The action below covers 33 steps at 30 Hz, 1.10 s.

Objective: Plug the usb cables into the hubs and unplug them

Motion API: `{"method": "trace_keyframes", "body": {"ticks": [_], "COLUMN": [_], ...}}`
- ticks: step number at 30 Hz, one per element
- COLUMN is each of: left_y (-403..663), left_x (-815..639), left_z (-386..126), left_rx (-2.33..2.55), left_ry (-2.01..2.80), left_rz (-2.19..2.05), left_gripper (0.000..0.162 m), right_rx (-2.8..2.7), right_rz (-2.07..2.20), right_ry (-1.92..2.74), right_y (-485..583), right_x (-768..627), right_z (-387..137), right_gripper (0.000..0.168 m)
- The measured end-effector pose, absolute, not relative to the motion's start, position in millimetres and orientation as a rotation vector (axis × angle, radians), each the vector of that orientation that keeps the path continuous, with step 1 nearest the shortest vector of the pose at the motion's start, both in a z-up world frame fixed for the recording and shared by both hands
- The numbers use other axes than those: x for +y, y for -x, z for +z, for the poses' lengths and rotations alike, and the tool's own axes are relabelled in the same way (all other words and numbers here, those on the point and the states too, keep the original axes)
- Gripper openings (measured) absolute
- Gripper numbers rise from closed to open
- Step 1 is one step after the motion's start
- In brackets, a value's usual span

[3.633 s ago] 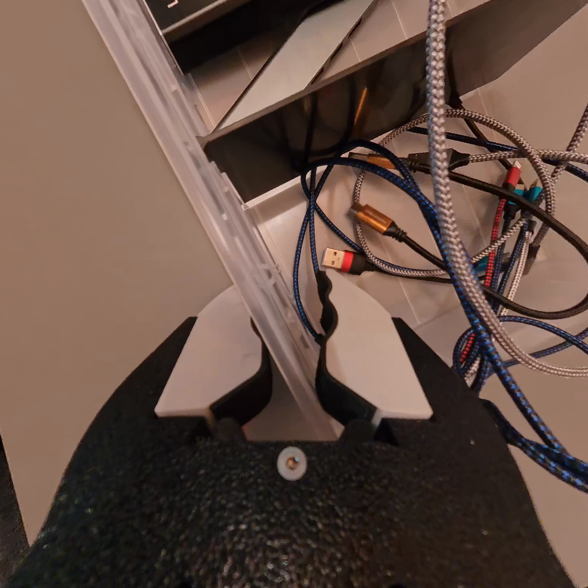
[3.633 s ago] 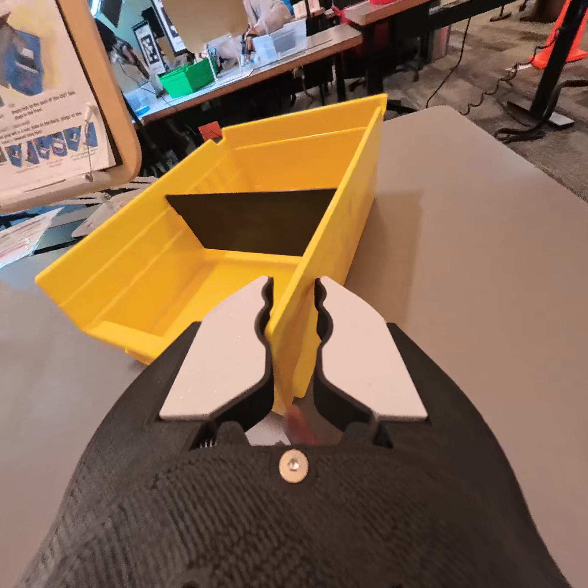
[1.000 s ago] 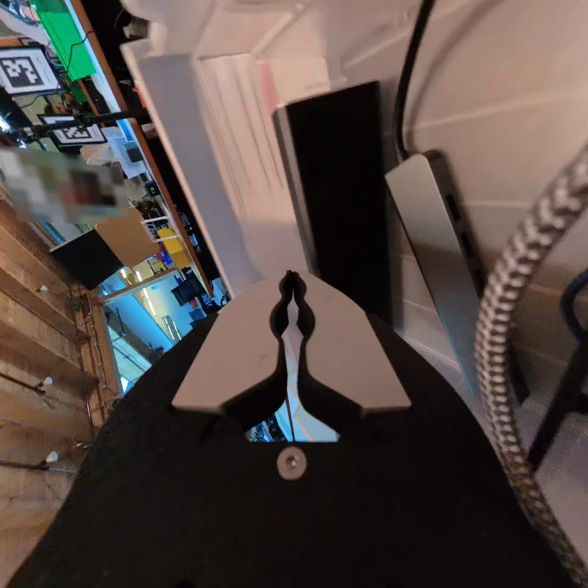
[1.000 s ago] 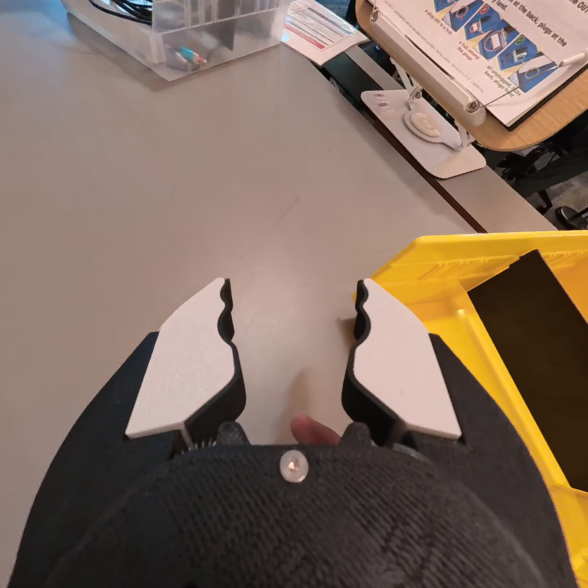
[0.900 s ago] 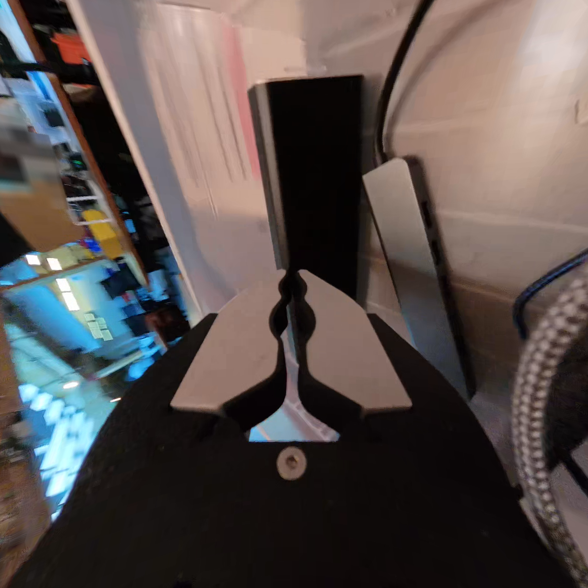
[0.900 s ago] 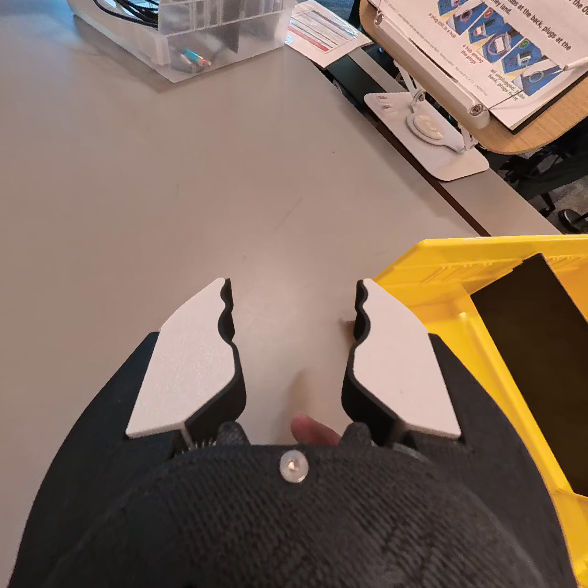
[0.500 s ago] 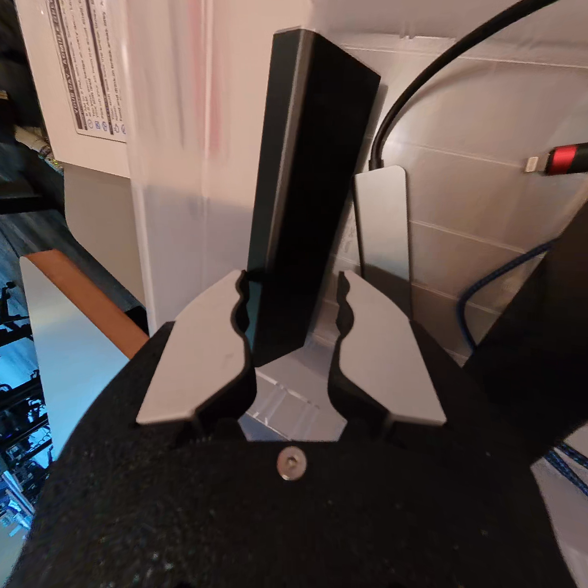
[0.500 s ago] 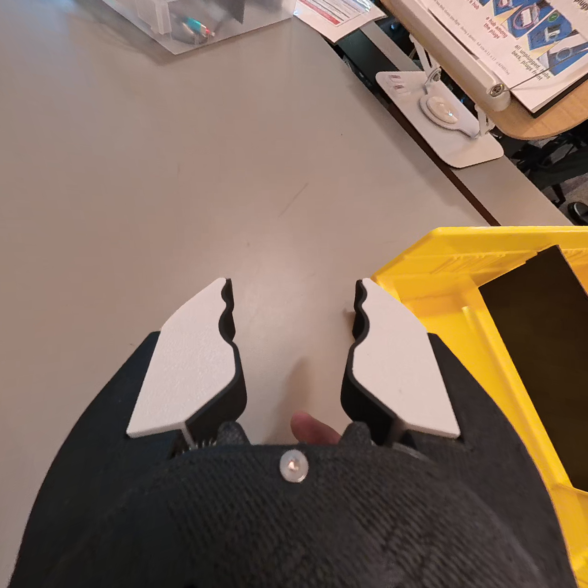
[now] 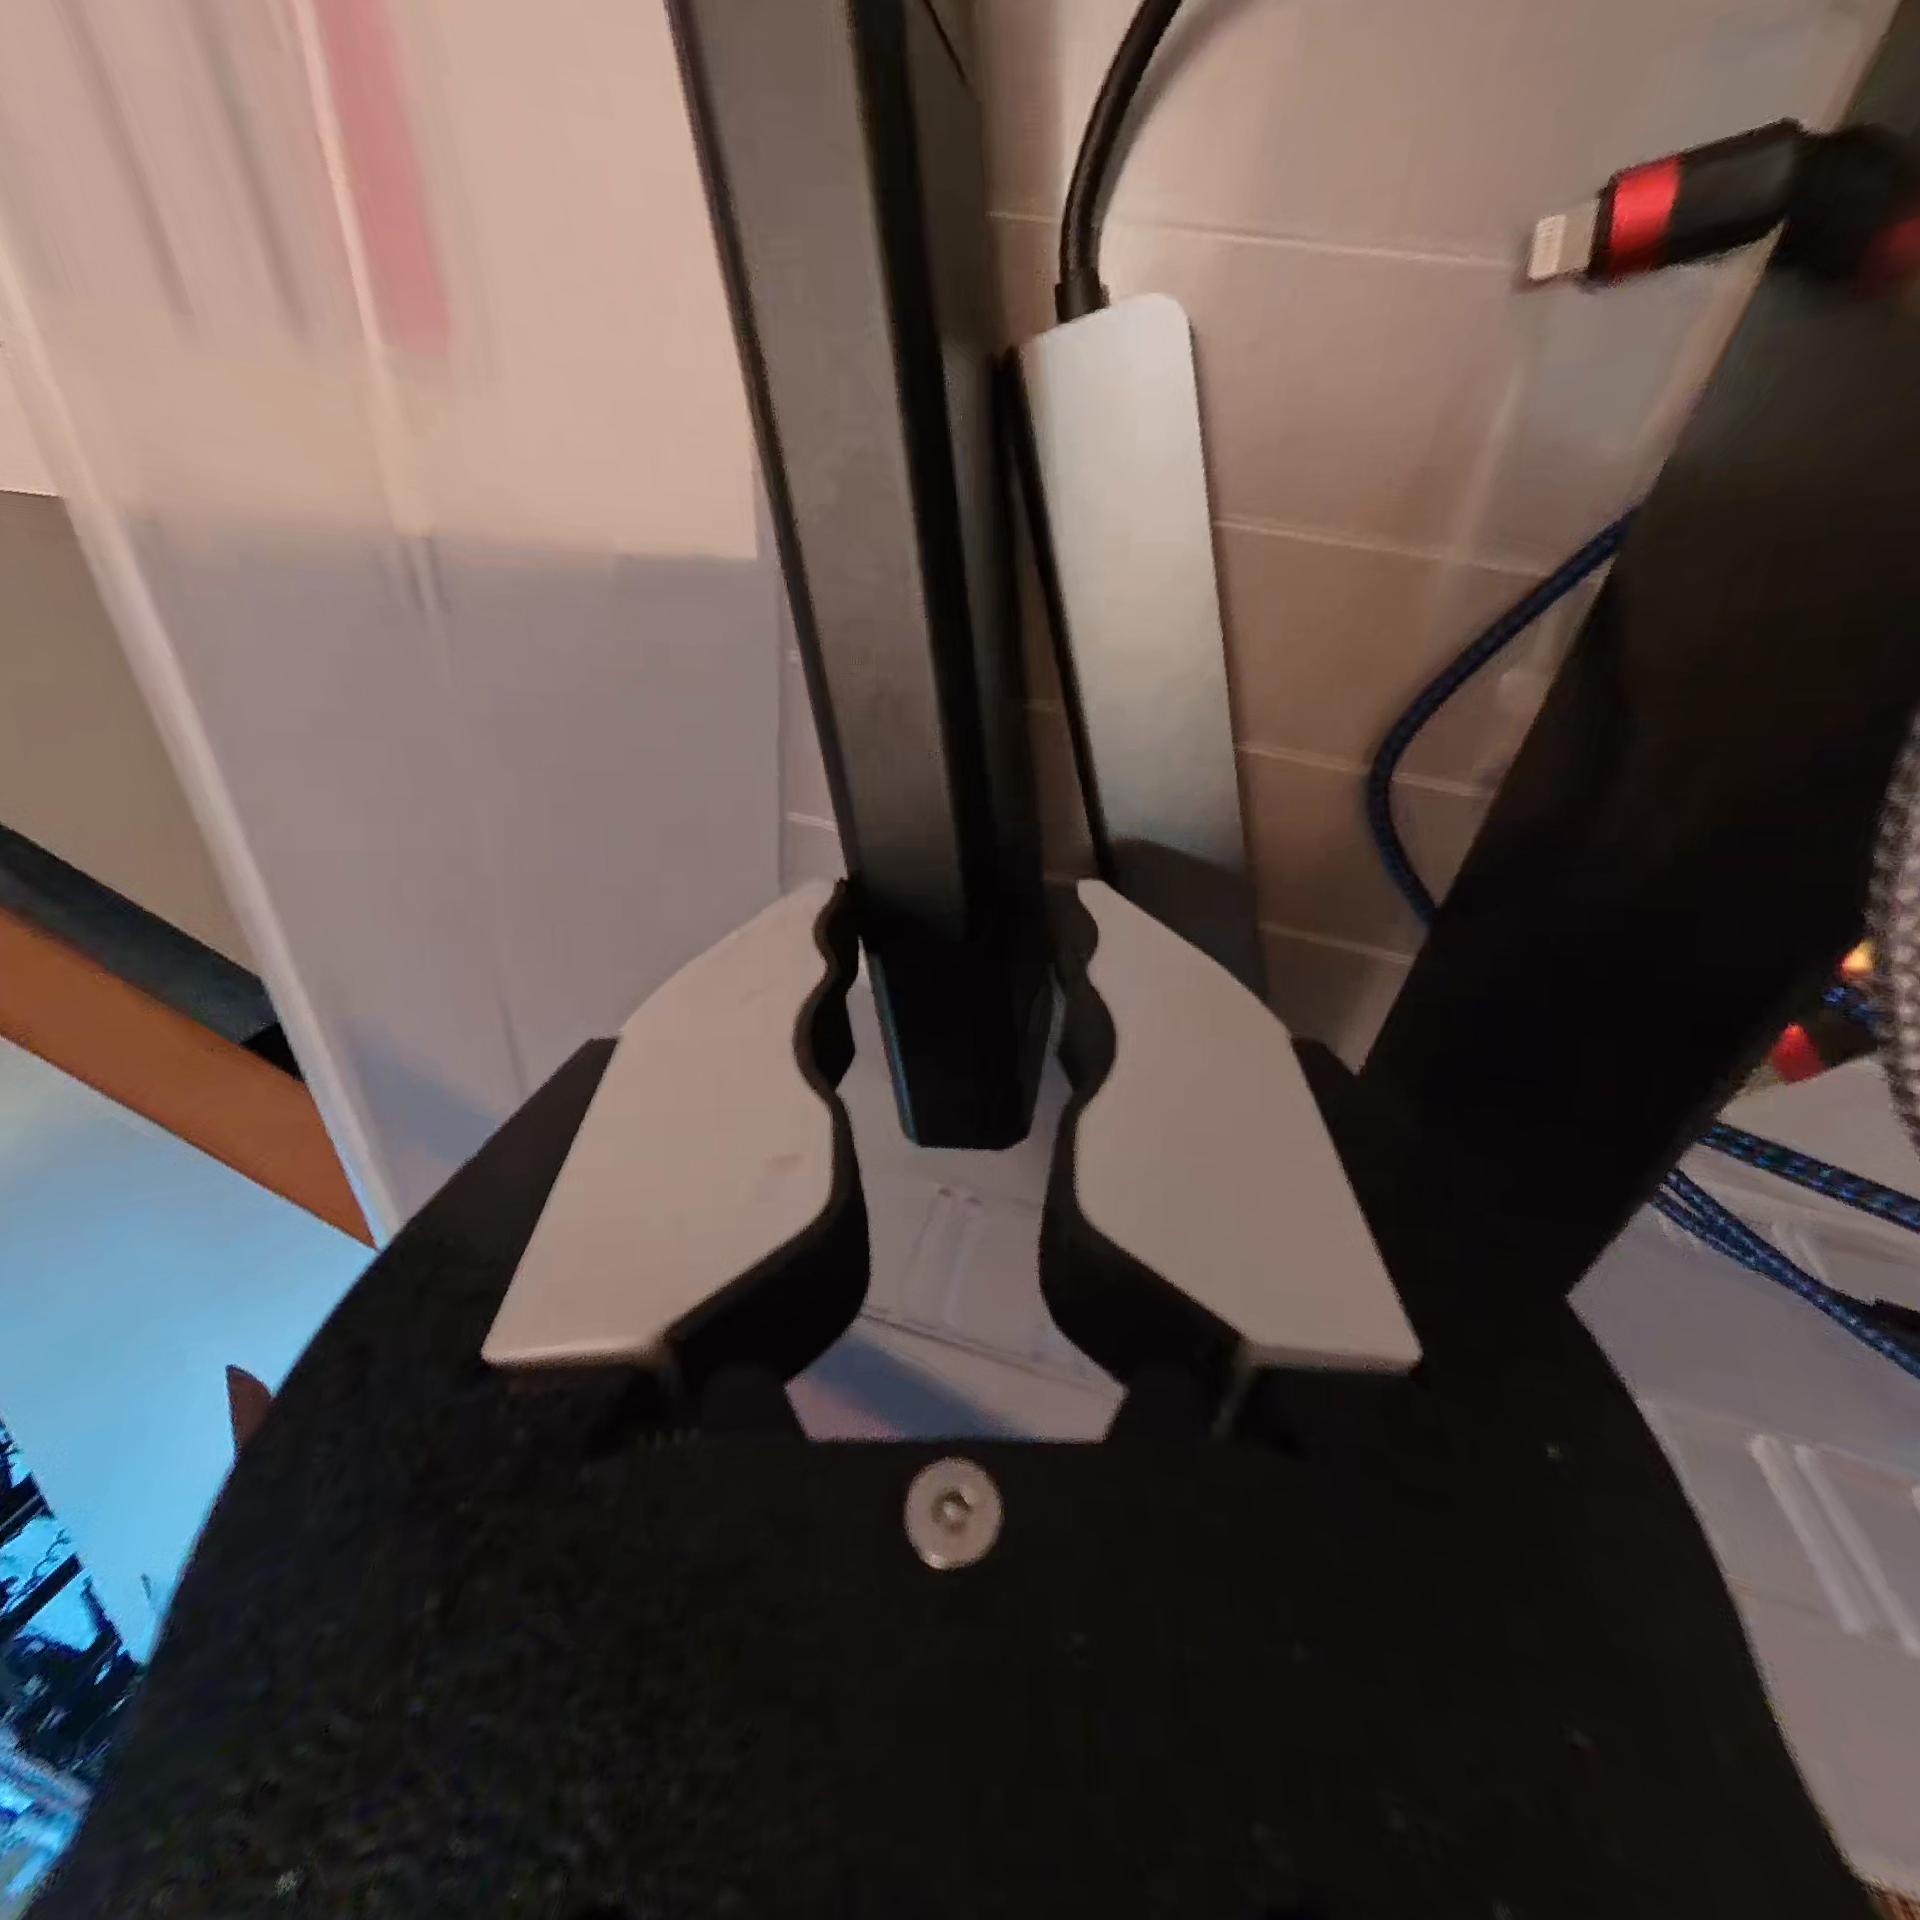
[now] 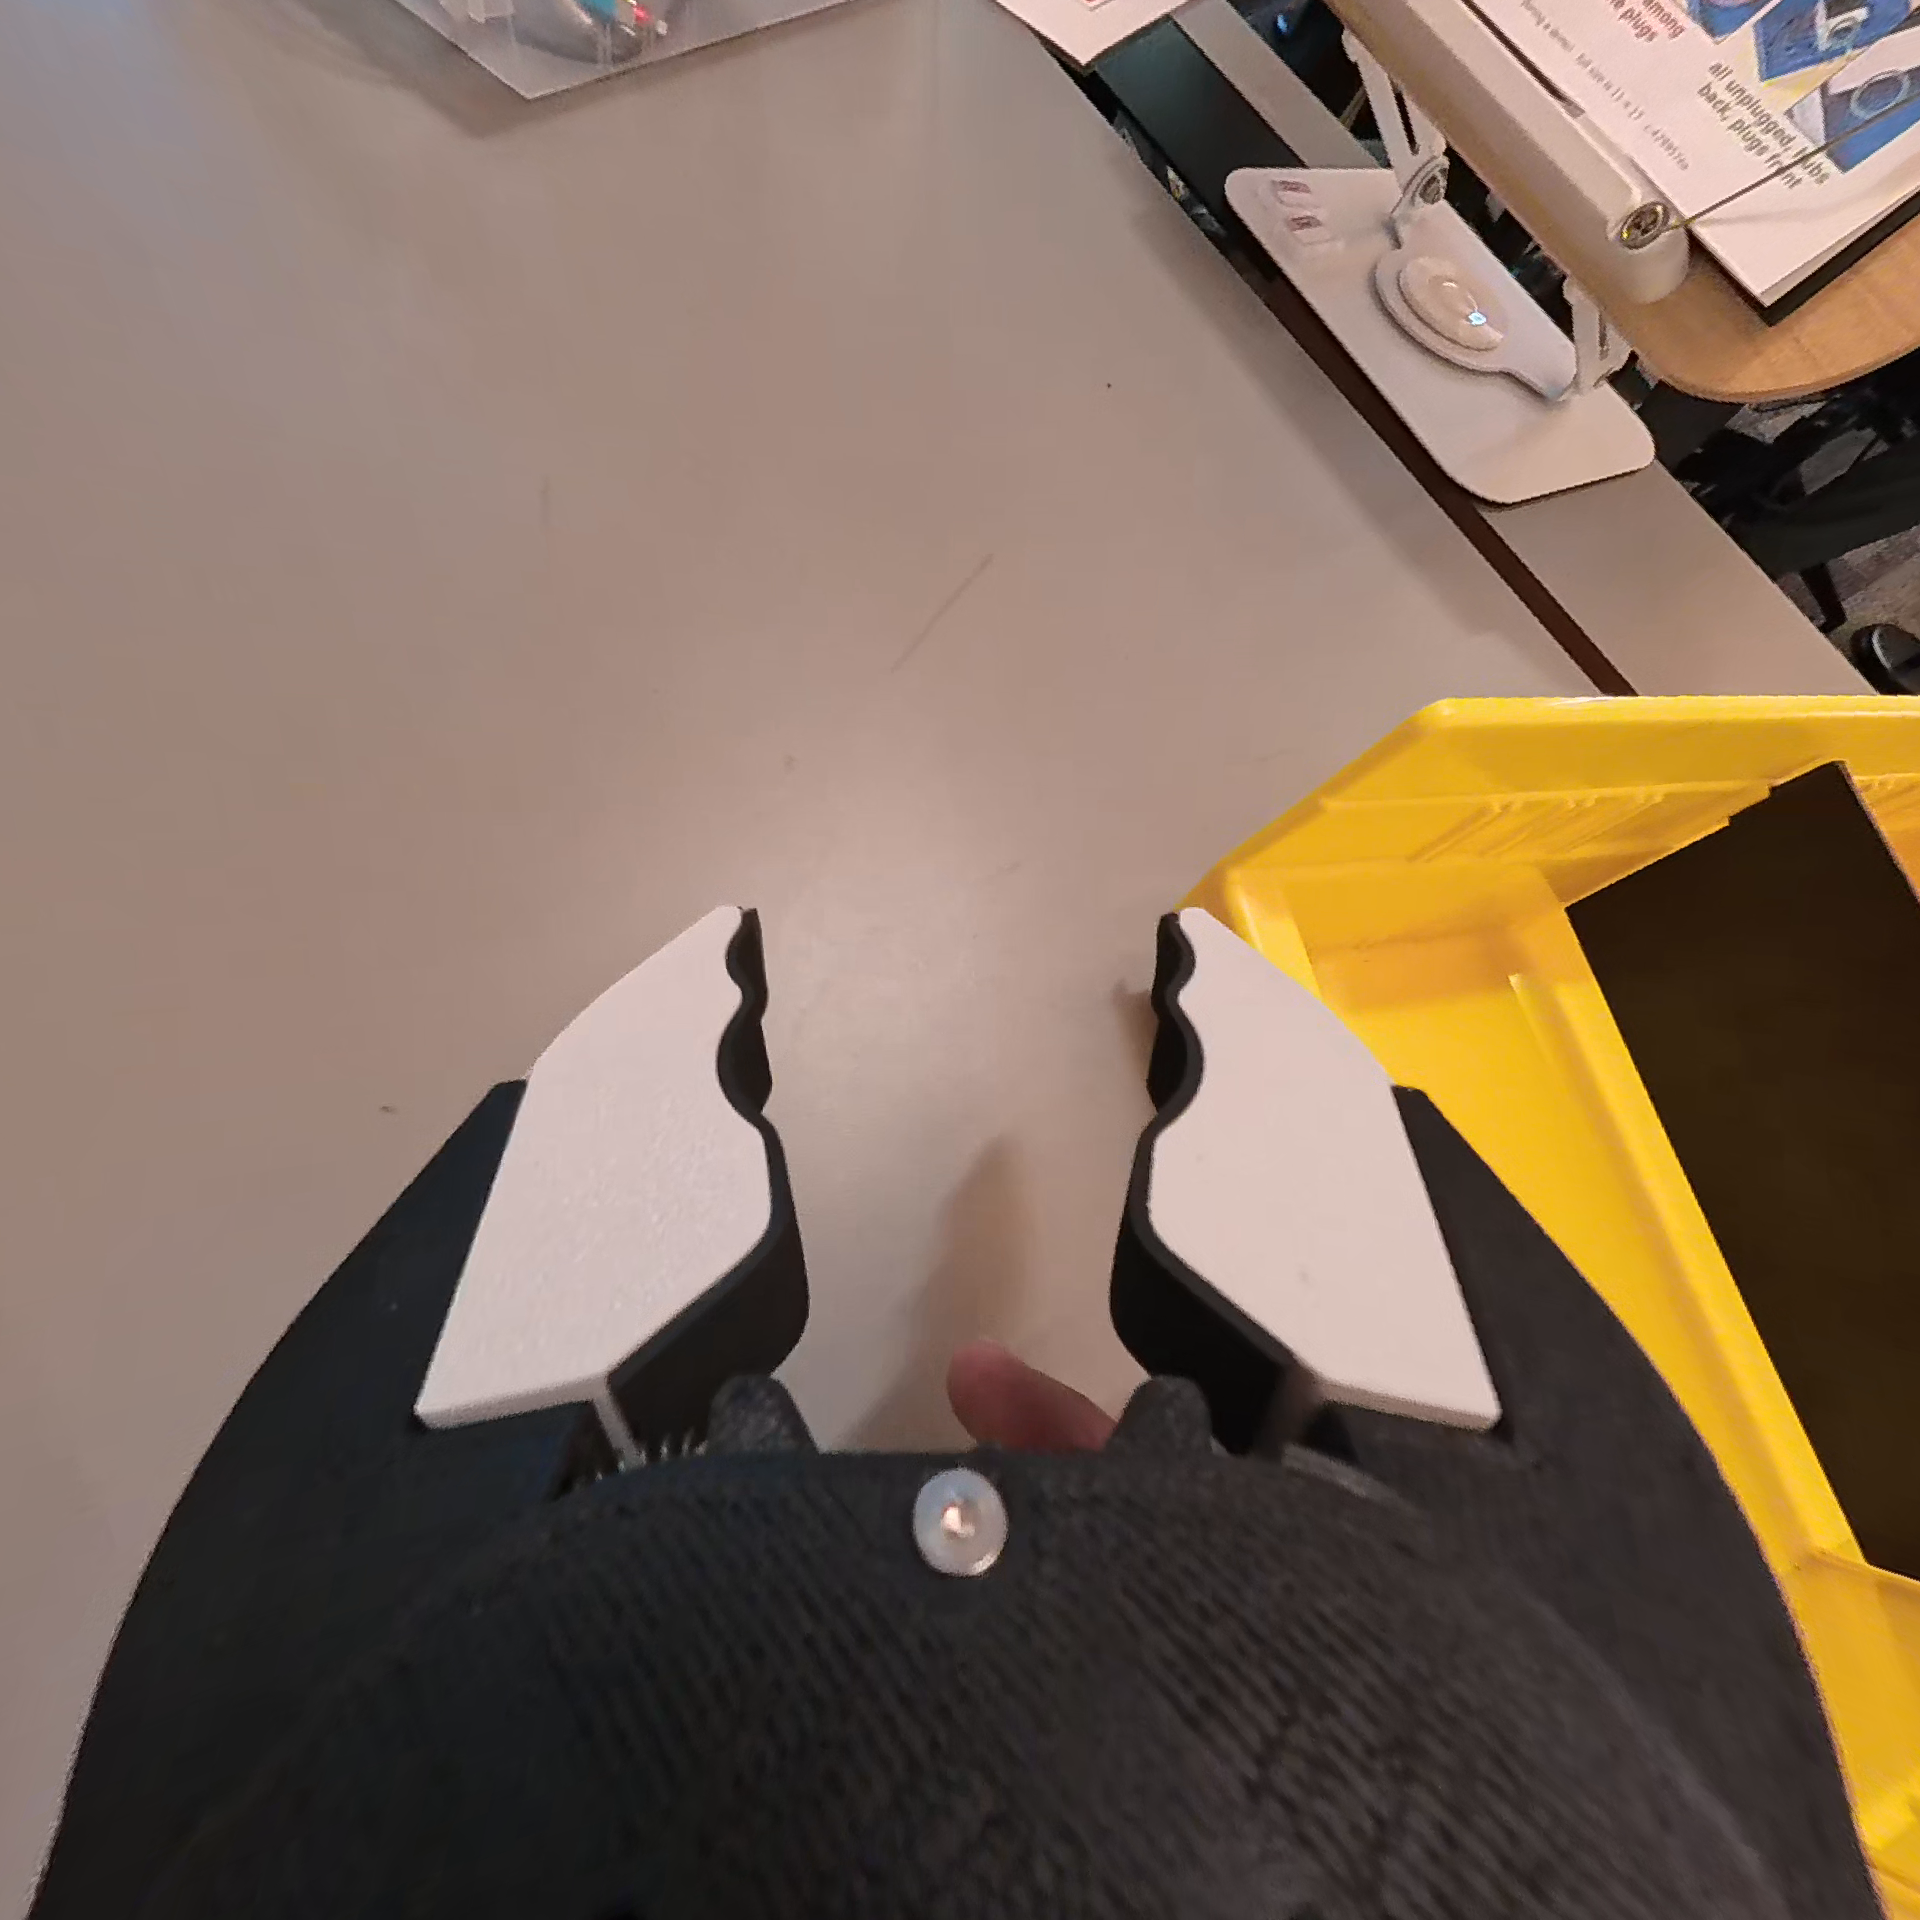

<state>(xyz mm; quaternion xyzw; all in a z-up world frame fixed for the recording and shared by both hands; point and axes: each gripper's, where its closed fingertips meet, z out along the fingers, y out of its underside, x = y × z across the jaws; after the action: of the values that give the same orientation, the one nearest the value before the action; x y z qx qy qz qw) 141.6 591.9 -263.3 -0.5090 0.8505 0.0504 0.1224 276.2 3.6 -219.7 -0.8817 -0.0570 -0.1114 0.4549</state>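
a black hub [image 9: 883, 582], a long slim bar, stands on end in the left wrist view, its long axis running up and down the picture with a slight lean, its near end pointing down between the two fingers of the left gripper [image 9: 954, 925]. the gripper's jaws sit narrowly apart with a fingertip [image 9: 790, 935] on each side of the hub's near end, close against it or touching; the view is too blurred to say whether they are pressing on it. just beside the black hub, on its right, a silver hub [image 9: 1132, 582] also stands on end, parallel to it, with a black cable [image 9: 1091, 156] coming out of its far end. both hubs lie inside a clear plastic bin [image 9: 1351, 644] with pale ribbed walls. a red and black plug [image 9: 1652, 213] points left at the upper right, and a blue braided cable [image 9: 1475, 665] loops along the bin wall to the right of the silver hub.

in the right wrist view the right gripper [image 10: 958, 940] hovers over a plain beige table [image 10: 468, 520], its jaws spread wide with nothing between them. a yellow bin [image 10: 1455, 997] with a dark panel inside sits at the right, just beside the right fingertip. past the table's edge stands a white stand [image 10: 1455, 312] holding a board with printed sheets.
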Motion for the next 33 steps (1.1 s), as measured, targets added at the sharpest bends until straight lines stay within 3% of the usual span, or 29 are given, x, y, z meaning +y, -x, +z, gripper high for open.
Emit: {"method": "trace_keyframes", "body": {"ticks": [5, 9, 11, 18, 24, 28, 33], "left_y": [-147.8, -156.6, -158.8, -165.9, -165.9, -167.4, -163.3], "left_x": [597.4, 598.4, 597.7, 587.2, 474.7, 350.2, 208.4], "left_z": [-271.9, -281.3, -275.9, -165.9, -59.0, -40.9, -62.5], "left_rx": [2.489, 2.42, 2.406, 2.135, 1.917, 1.819, 1.735], "left_ry": [1.464, 1.58, 1.548, 1.051, 0.541, 0.288, -0.033], "left_rz": [0.335, 0.386, 0.367, 0.594, 0.633, 0.447, 0.289], "left_gripper": [0.041, 0.037, 0.027, 0.027, 0.027, 0.026, 0.026], "right_rx": [-0.138, -0.131, -0.079, 0.117, 0.152, 0.189, 0.144], "right_rz": [-0.256, -0.224, -0.208, -0.075, 0.074, 0.113, 0.166], "right_ry": [2.171, 2.174, 2.15, 1.979, 1.76, 1.657, 1.593], "right_y": [-274.7, -270.0, -271.3, -270.0, -238.9, -218.2, -187.9], "right_x": [6.5, 9.2, 10.5, 19.1, 38.3, 52.4, 58.9], "right_z": [-221.1, -220.2, -213.4, -181.6, -137.7, -115.5, -95.2], "right_gripper": [0.072, 0.072, 0.071, 0.078, 0.082, 0.086, 0.092]}}
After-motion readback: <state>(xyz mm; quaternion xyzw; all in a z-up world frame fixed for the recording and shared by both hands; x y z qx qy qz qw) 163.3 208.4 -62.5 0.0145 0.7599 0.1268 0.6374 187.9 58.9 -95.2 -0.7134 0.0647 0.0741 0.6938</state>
